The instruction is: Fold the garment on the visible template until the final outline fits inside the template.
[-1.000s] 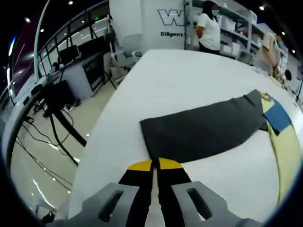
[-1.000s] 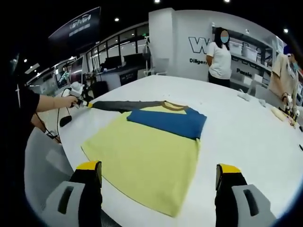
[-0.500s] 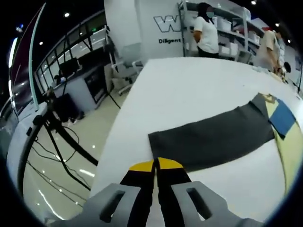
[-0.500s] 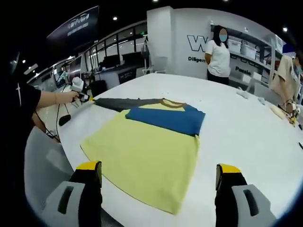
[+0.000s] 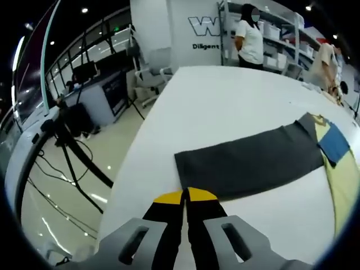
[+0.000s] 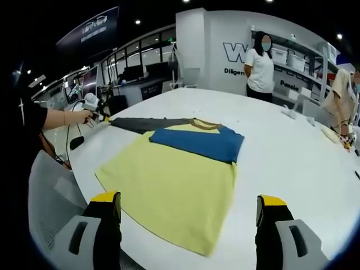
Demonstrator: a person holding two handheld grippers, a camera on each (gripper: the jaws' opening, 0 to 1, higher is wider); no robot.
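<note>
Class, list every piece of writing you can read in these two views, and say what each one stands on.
"W": large outlined letter, cut off, on the white back wall.
"Diligen": small line under it on that wall; the rest is hidden behind a person.
Dark overhead banner: pale lettering, too blurred to read.
Shirt: no print seen.

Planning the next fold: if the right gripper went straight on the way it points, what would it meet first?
Probably the near hem of the yellow shirt body, lying flat on the white table between the open right gripper jaws. A strip of bare table may come first; depth is unclear.
</note>
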